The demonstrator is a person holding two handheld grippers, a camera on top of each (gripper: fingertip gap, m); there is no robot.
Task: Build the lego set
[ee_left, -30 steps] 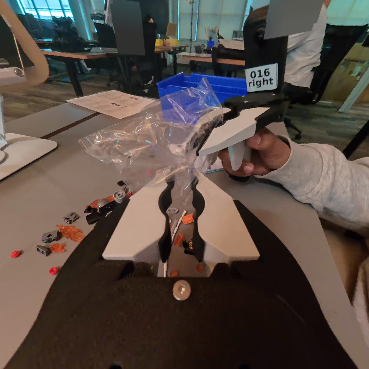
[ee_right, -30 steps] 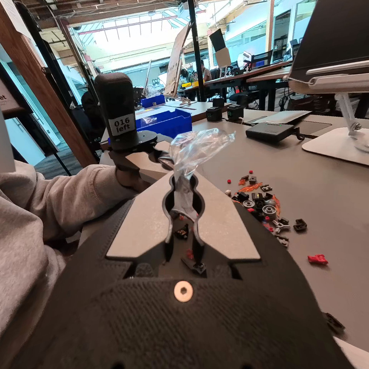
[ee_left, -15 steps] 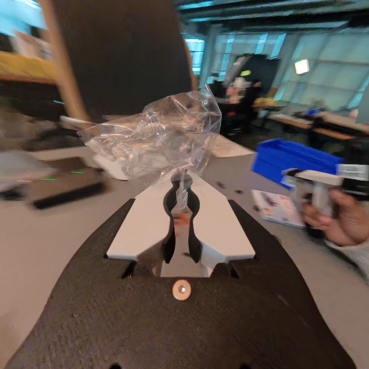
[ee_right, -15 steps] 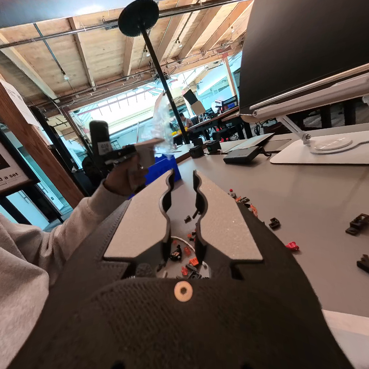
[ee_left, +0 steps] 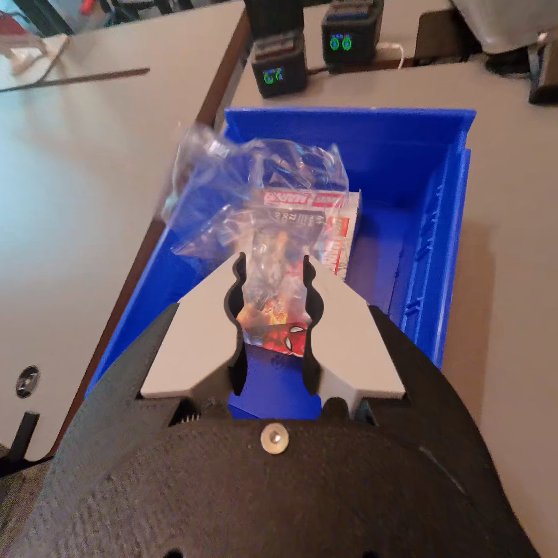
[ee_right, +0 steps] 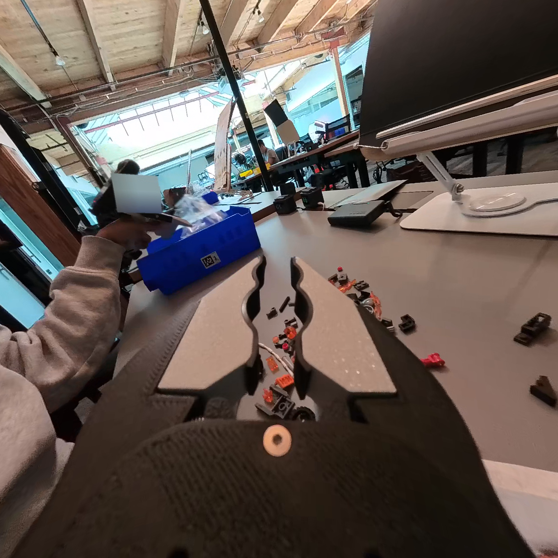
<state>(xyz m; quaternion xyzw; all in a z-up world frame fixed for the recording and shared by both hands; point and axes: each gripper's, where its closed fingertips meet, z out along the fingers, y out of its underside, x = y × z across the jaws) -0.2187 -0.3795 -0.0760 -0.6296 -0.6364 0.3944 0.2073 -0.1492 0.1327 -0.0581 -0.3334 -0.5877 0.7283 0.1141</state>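
Left gripper over blue bin, right gripper over loose lego pieces.
Grey table [ee_right: 422,271] carries the blue bin [ee_left: 392,157], which holds a printed leaflet [ee_left: 338,241]. Clear plastic bag [ee_left: 241,181] lies at the bin's mouth, ahead of the left gripper [ee_left: 273,259], fingers spread, pinching nothing. Right gripper [ee_right: 277,262] fingers spread, empty, above scattered lego pieces [ee_right: 280,356] on the table.

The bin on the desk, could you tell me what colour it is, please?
Bright blue; the bin shows best in the left wrist view.
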